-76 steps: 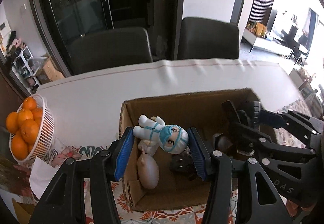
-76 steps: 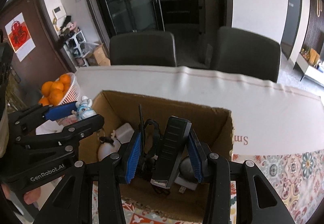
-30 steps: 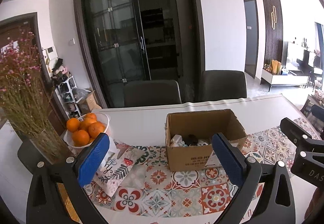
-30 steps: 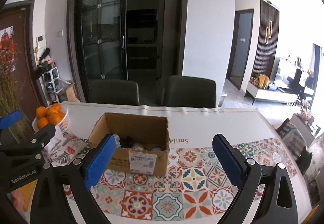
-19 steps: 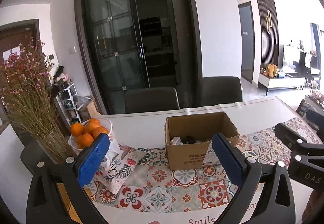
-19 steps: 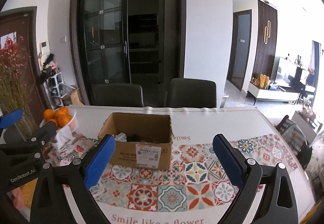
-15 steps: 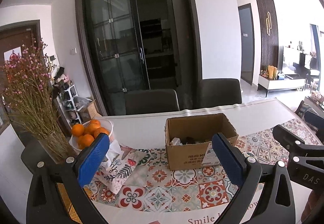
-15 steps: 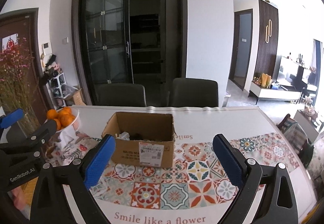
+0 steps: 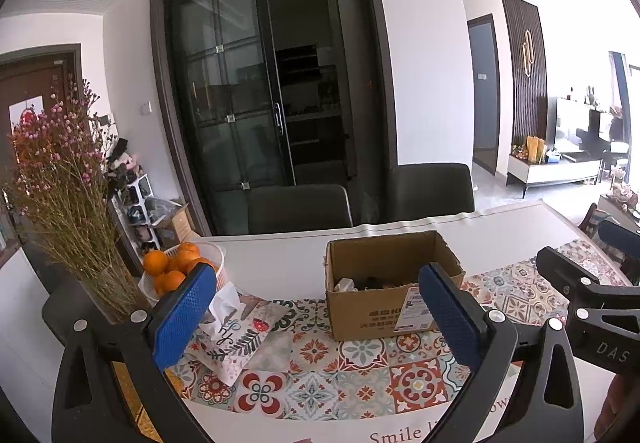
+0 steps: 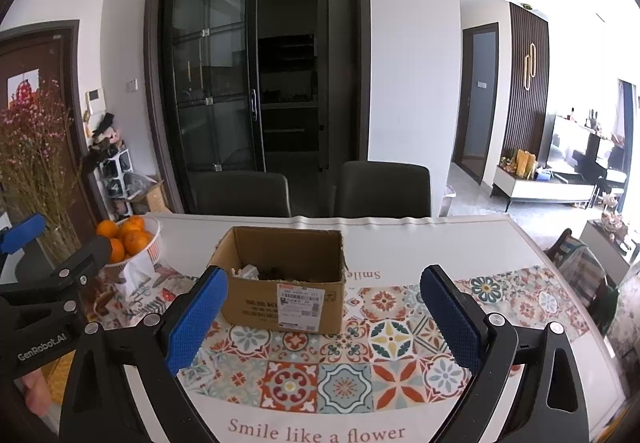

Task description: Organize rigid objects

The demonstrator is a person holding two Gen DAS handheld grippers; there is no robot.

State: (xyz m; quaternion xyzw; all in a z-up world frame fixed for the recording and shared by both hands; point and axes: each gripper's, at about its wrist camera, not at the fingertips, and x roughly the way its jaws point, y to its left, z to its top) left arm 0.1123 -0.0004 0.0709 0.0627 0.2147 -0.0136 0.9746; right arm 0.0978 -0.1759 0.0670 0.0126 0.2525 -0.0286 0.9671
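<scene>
The left claw fills the lower part of the left wrist view with its blue pads spread wide and nothing between them. The right claw sits the same way in the lower part of its own view, wide apart and empty.

The cardboard box stands on the bench just above the centre of the right wrist view, its top open and a white shipping label on its near side. Small objects lie inside, pale and dark, too small to name. In the left wrist view the box is right of centre, partly behind the right-hand pad.

The bench carries a white cloth whose near half is printed with red, blue and orange tiles and the words "Smile like a flower" along the bottom edge. At centre left of the left wrist view a white basket of oranges stands beside a vase of dried pink flowers, with a patterned tissue pouch in front of them.

Behind the bench are two dark chairs and tall black-framed glass doors. A bright living area opens at the right edge.
</scene>
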